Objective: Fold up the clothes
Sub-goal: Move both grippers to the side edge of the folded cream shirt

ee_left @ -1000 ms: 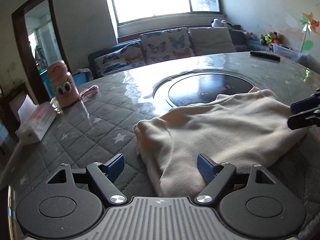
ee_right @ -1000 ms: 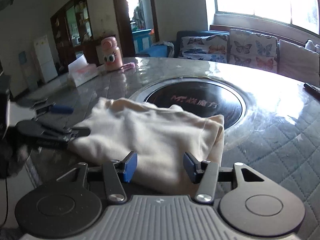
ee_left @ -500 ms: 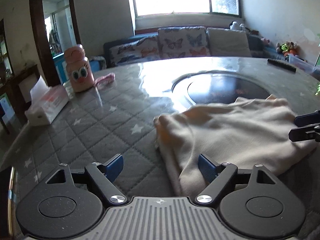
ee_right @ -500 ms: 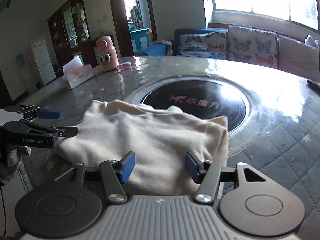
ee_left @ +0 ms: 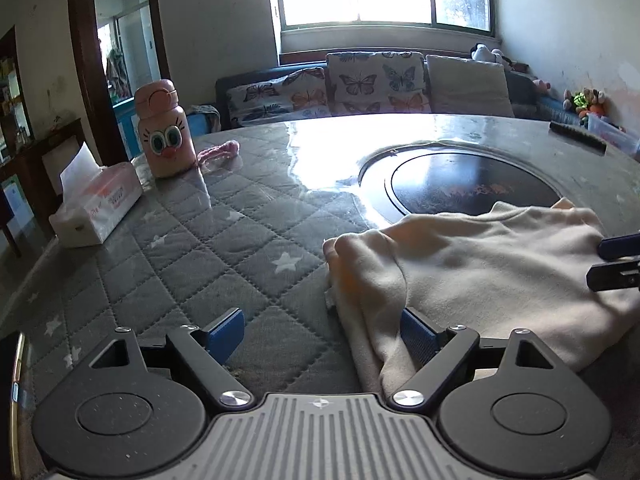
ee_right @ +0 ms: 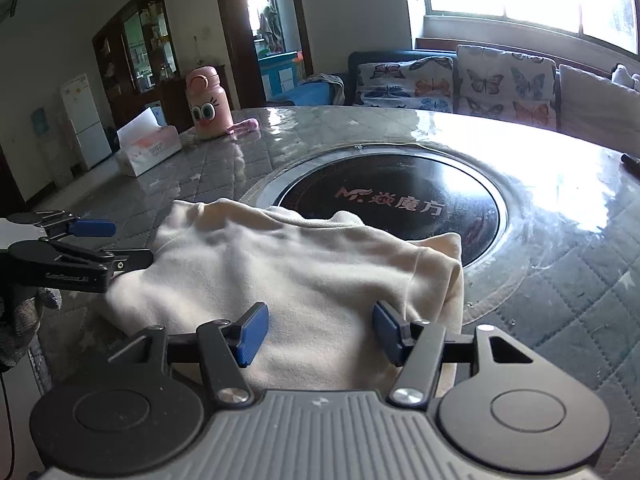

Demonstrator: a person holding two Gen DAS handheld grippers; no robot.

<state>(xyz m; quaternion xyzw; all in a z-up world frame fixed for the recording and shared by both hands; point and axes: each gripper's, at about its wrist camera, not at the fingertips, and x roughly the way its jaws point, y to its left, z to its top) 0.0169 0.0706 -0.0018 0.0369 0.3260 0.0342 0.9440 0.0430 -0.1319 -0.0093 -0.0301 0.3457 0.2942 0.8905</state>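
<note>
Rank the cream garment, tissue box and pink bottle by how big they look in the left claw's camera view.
1. Cream garment, largest by far, though it is also nearest the camera.
2. Tissue box.
3. Pink bottle, a little smaller than the box; it stands farther back, so those two are unsure.

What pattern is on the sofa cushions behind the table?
Butterflies, in orange and blue, on pale cushions; the left wrist view shows them best.
</note>
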